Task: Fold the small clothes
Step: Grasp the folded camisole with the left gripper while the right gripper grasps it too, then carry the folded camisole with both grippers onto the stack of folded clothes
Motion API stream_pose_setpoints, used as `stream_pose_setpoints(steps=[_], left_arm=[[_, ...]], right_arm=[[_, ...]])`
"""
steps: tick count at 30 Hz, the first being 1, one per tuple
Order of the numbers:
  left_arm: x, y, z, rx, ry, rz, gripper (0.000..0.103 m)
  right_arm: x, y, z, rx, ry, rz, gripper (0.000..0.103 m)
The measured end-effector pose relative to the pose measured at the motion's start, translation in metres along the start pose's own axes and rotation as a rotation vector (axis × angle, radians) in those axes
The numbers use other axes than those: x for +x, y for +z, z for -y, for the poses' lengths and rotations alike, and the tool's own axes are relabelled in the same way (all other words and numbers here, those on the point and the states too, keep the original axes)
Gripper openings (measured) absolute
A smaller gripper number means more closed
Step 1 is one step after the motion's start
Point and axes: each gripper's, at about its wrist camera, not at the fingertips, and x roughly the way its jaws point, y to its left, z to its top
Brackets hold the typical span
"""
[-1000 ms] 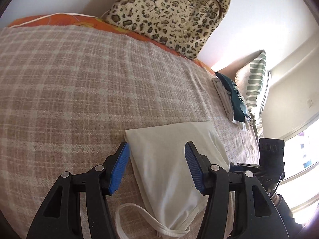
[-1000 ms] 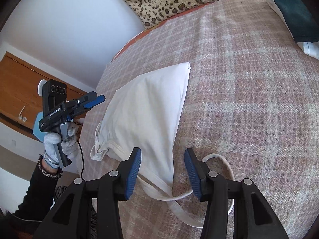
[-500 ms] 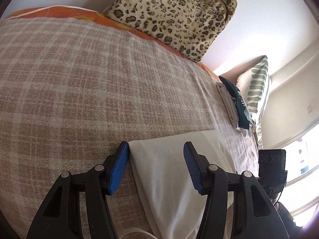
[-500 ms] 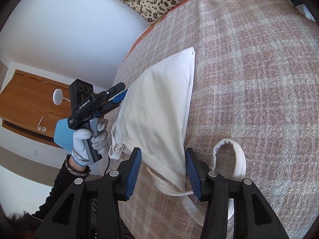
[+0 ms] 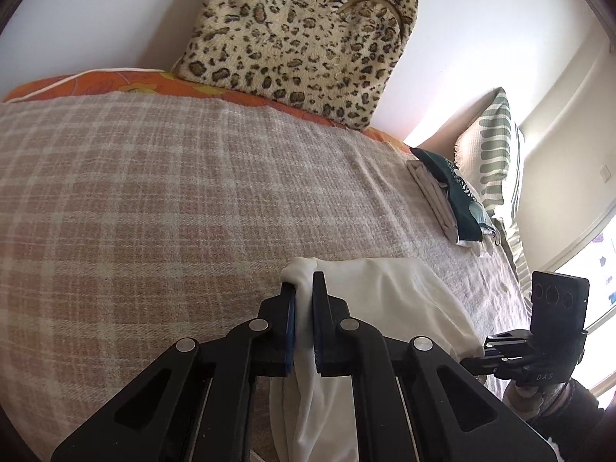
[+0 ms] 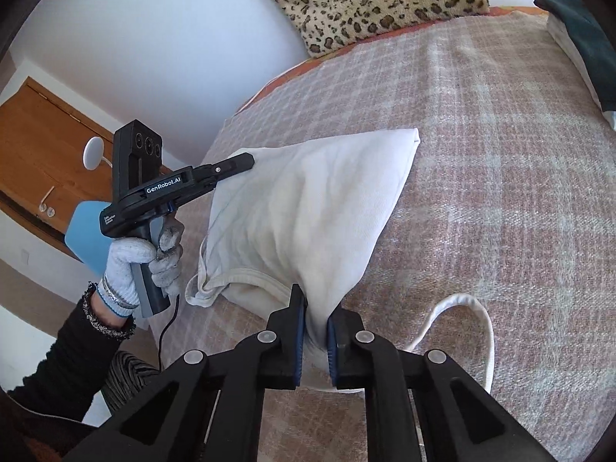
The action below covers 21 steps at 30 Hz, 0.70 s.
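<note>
A cream-white tank top (image 6: 308,208) lies folded lengthwise on the plaid bed cover (image 6: 500,177). My left gripper (image 5: 304,288) is shut on its far left corner, with cloth bunched between the blue pads. It shows from the side in the right wrist view (image 6: 246,161), pinching that corner. My right gripper (image 6: 315,308) is shut on the strap end of the top (image 5: 400,308), which rises slightly off the bed between the two grips. One loose shoulder strap (image 6: 477,312) loops on the cover to the right.
A leopard-print bag (image 5: 300,38) leans on the wall at the bed's far edge. A stack of folded clothes (image 5: 450,200) and a striped pillow (image 5: 492,154) sit at the far right. A wooden door (image 6: 42,154) stands left of the bed.
Both grippers were open a second ago. Both have moved forward over the top and shut on it, the left on the far corner, the right on the strap end.
</note>
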Motion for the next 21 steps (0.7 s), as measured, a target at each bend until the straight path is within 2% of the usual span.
stream_pose_setpoints(steps=[5, 10, 15, 21], left_arm=[[-0.016, 0.014, 0.029, 0.065, -0.016, 0.052, 0.006], [-0.02, 0.032, 0.061, 0.107, -0.052, 0.088, 0.005], [-0.011, 0.049, 0.104, 0.148, -0.115, 0.114, 0.005], [0.013, 0.067, 0.156, 0.193, -0.19, 0.132, 0.005]], right_arm=[[-0.017, 0.002, -0.017, -0.072, -0.055, 0.038, 0.007], [-0.047, 0.003, -0.014, -0.082, -0.082, 0.089, 0.006], [-0.091, 0.007, -0.004, -0.09, -0.134, 0.156, 0.006], [-0.146, 0.004, 0.027, -0.068, -0.2, 0.21, 0.006]])
